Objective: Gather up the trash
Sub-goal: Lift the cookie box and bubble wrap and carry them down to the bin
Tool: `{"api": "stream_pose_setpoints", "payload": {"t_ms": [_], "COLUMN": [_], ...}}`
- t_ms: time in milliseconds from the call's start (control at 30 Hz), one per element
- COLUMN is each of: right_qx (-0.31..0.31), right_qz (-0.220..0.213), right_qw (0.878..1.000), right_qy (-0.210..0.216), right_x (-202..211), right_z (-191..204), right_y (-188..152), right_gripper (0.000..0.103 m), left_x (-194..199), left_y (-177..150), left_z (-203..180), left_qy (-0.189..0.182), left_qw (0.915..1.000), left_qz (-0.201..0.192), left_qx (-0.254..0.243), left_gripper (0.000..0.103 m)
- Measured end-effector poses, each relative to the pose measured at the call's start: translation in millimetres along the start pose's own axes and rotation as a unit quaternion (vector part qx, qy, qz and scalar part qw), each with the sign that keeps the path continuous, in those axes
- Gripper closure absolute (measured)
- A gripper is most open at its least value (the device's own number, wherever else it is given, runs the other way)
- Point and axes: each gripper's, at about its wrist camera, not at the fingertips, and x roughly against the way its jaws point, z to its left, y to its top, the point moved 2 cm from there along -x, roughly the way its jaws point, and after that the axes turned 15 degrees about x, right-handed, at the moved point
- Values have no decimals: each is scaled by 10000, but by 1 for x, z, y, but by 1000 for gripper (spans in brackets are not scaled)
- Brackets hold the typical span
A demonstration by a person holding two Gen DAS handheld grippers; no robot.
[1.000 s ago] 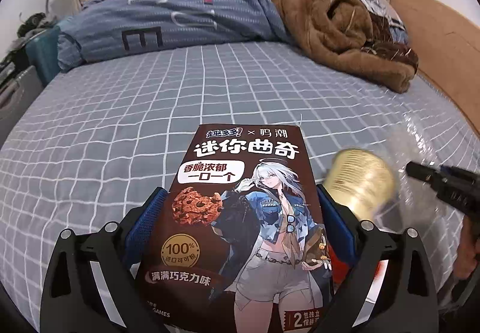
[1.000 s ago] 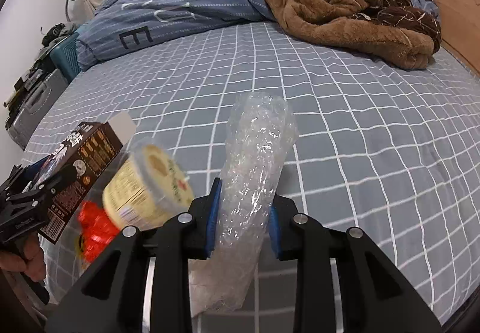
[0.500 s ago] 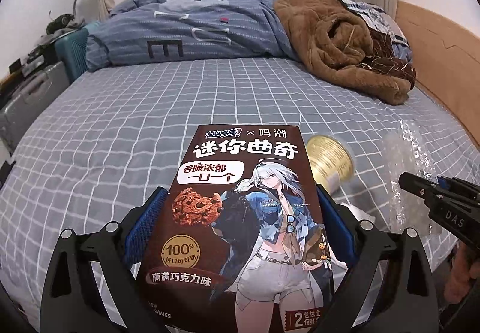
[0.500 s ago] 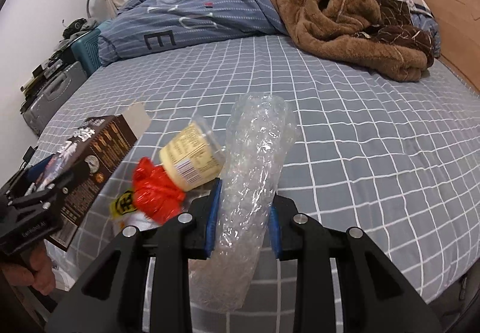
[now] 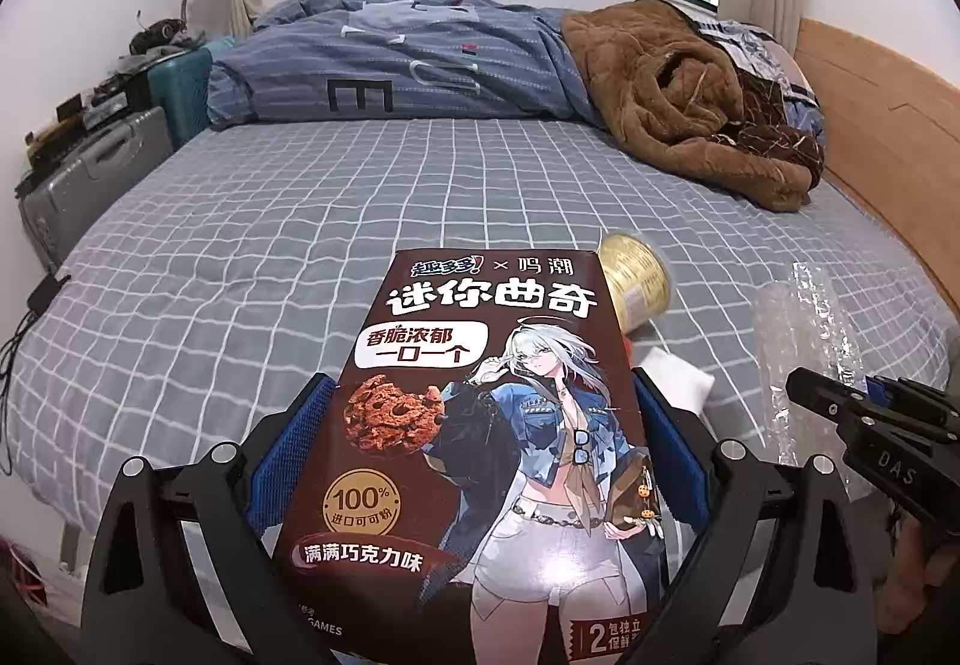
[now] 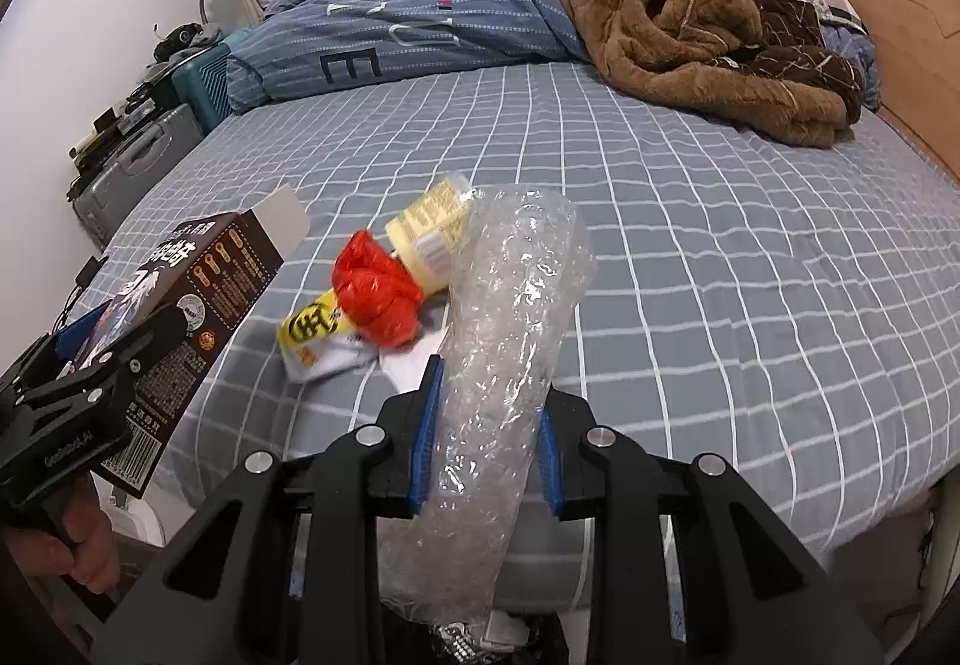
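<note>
Left hand-held gripper (image 5: 480, 461) pinches the brown printed cookie carton (image 5: 492, 455); right hand-held gripper (image 6: 486, 425) pinches the clear bubble-wrap roll (image 6: 504, 365). The yellow tub (image 6: 429, 236), airborne a second ago, now lies beside red wrapping (image 6: 378, 296) on the grey checked bed (image 6: 720, 275), still uncollected.

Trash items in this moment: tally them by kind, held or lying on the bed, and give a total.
Cookie box, held in the left gripper: 1
Bubble wrap, held in the right gripper: 1
Yellow cup on the bed: 1
Red plastic wad: 1
Yellow-and-white wrapper: 1
Total: 5
</note>
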Motion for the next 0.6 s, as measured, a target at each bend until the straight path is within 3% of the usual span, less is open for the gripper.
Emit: {"api": "stream_pose_setpoints", "payload": {"t_ms": [600], "right_qx": [-135], "right_qz": [212], "right_qw": [9997], "right_qy": [30], "right_x": [51], "right_z": [12], "right_y": [-66], "right_gripper": [76], "left_x": [57], "left_y": [-64], "left_z": [5], "left_qy": [-9], "left_qw": [9998], "left_qz": [149], "left_qx": [135], "left_gripper": [11]}}
